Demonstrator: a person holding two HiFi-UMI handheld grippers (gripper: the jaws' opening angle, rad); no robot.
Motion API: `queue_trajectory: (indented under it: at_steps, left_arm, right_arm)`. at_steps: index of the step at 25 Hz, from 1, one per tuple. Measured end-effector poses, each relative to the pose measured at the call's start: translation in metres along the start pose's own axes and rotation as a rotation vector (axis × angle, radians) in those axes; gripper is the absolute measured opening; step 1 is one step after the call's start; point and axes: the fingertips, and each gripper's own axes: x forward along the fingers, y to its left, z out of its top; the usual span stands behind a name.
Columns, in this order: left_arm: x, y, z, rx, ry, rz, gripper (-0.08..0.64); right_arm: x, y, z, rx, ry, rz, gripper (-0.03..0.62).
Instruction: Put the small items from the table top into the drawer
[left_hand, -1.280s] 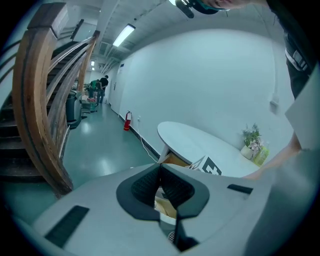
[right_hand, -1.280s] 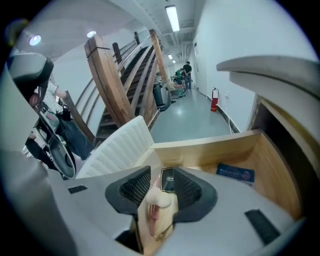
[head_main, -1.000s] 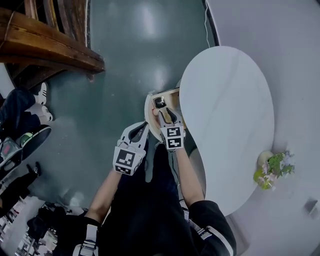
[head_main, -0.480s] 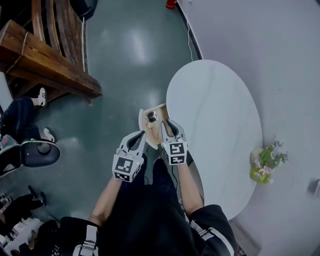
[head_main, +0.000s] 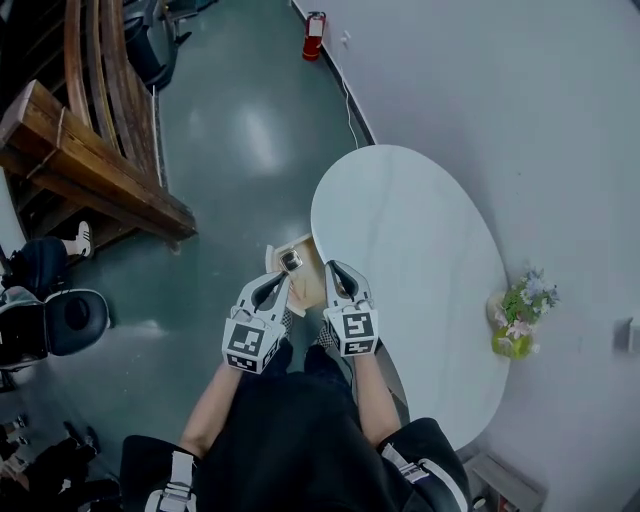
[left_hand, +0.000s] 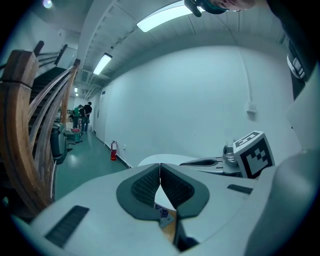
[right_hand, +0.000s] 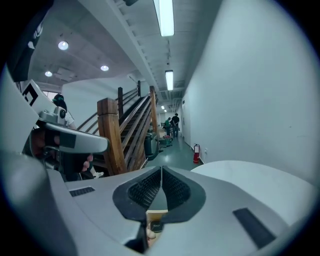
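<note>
While both hands hang in the air at the near end of the desk (head_main: 410, 250), I read the left gripper (left_hand: 160, 181) as closed: its jaws meet at the tips with nothing between the pads, and only a thin wedge of gap shows lower down. The right gripper (right_hand: 161, 186) has its jaws together as well; they have just been closing, and nothing sits between them. From the head view the two grippers lie side by side, close but apart, both aimed away from me. The drawer (head_main: 308, 283) stands pulled out from the desk's edge, just ahead of the jaw tips and below them, roughly between the two pairs. A small dark item (head_main: 291, 261) lies inside it, just beyond the left jaws and a little left of the right jaws. Through the gap under each pair of jaws I can see a bit of the drawer's pale wood and something small lying in it; what the piece under the left jaws is, I cannot tell. The white oval desk top stretches ahead and to the right of the right jaws. A plant (head_main: 520, 318) sits on it well off to the right of those jaws, near the wall. Wooden stairs (head_main: 90, 150) rise far to the left of the left jaws, and a red extinguisher (head_main: 314, 35) stands by the wall well ahead of both.
</note>
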Motion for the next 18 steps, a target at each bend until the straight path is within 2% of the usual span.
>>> queue_trajectory:
  at_steps: [10,18]
  left_arm:
    - [-0.015,-0.021,0.034,0.063,-0.053,-0.02,0.02]
    - [-0.027,-0.026,0.048,0.094,-0.077,-0.024,0.02]
  right_arm:
    - [-0.057,-0.011,0.045,-0.029,-0.098,-0.053,0.035]
    - [-0.092,-0.015,0.051,-0.05,-0.129,-0.086,0.035]
